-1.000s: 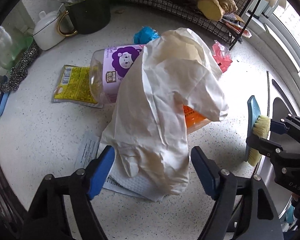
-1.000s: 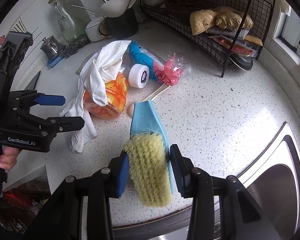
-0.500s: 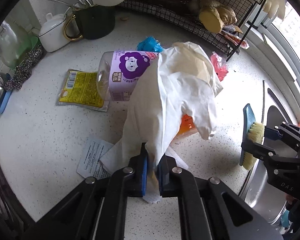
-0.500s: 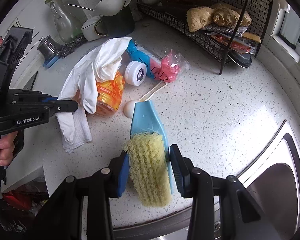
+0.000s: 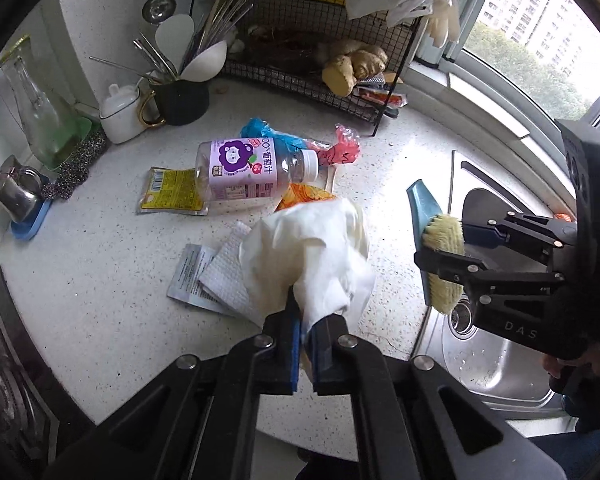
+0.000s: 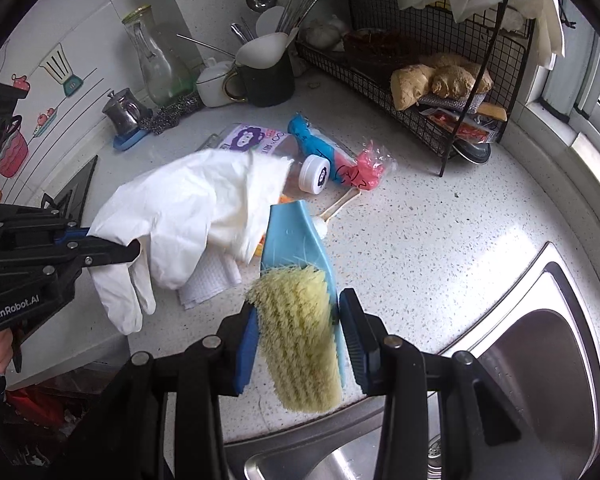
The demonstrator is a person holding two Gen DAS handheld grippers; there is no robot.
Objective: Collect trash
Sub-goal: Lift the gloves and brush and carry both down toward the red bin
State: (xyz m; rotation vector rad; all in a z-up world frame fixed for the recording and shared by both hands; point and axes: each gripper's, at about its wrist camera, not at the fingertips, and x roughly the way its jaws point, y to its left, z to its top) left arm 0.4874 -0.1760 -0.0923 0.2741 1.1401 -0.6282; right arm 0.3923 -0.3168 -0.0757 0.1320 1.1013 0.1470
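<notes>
My left gripper (image 5: pixel 305 330) is shut on a white rubber glove (image 5: pixel 312 256), which hangs lifted off the speckled counter (image 5: pixel 100 264); the glove (image 6: pixel 188 208) droops from that gripper (image 6: pixel 134 247) in the right wrist view. My right gripper (image 6: pixel 296 334) is shut on a blue scrubbing brush (image 6: pixel 298 308) with yellow bristles, held above the counter near the sink; that brush (image 5: pixel 440 256) shows at right in the left wrist view. On the counter lie a purple-label bottle (image 5: pixel 248 170), a yellow wrapper (image 5: pixel 172 192), an orange bag (image 5: pixel 304 196), a pink bag (image 5: pixel 342 150), a blue bag (image 6: pixel 314 142) and a white cloth (image 5: pixel 224 276) on a paper leaflet (image 5: pixel 188 268).
A steel sink (image 6: pixel 540 368) lies at the right. A black wire rack (image 5: pixel 332 84) with ginger stands at the back. A dark utensil cup (image 5: pixel 182 100), a white pot (image 5: pixel 120 114), a glass carafe (image 5: pixel 40 112) and a small metal jug (image 5: pixel 14 196) line the back left.
My left gripper closed on the white glove and lifted it off the bottle and orange bag, uncovering them. My right gripper rose a little with the brush.
</notes>
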